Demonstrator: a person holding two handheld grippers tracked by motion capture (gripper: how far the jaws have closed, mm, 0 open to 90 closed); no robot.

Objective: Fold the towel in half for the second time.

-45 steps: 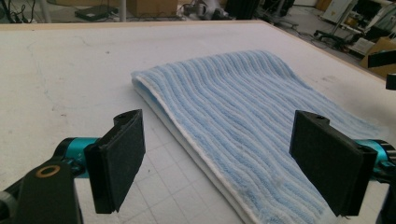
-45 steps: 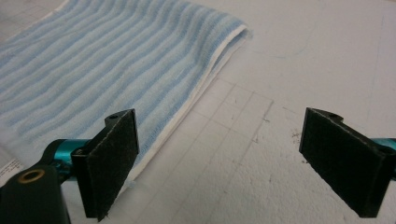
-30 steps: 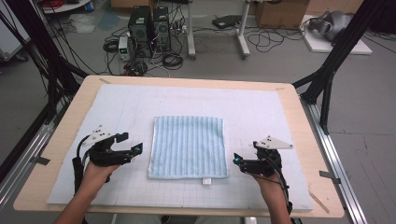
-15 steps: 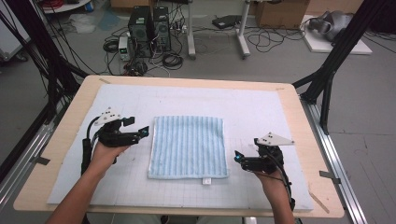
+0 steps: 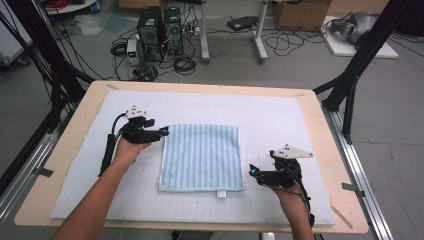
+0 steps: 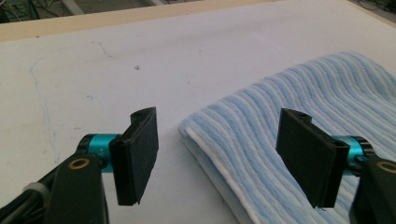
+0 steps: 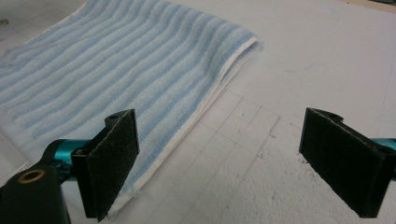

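Left hand-held gripper (image 6: 217, 158) – jaws closing, still spread – straddles the blue towel's (image 6: 299, 121) corner; right hand-held gripper (image 7: 217, 163) spread.

Folded towel (image 5: 202, 157) flat on the mat (image 5: 280, 120), roughly mid-table (image 5: 70, 145). Left gripper (image 5: 161, 133) right at the towel's far left corner, corner sitting between the jaws. Right gripper (image 5: 252, 172) just off the towel's near right edge. Computer towers (image 5: 160, 26) on the floor beyond the table.

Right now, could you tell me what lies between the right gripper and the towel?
Nothing: the high view shows bare white mat between the right gripper and the towel.
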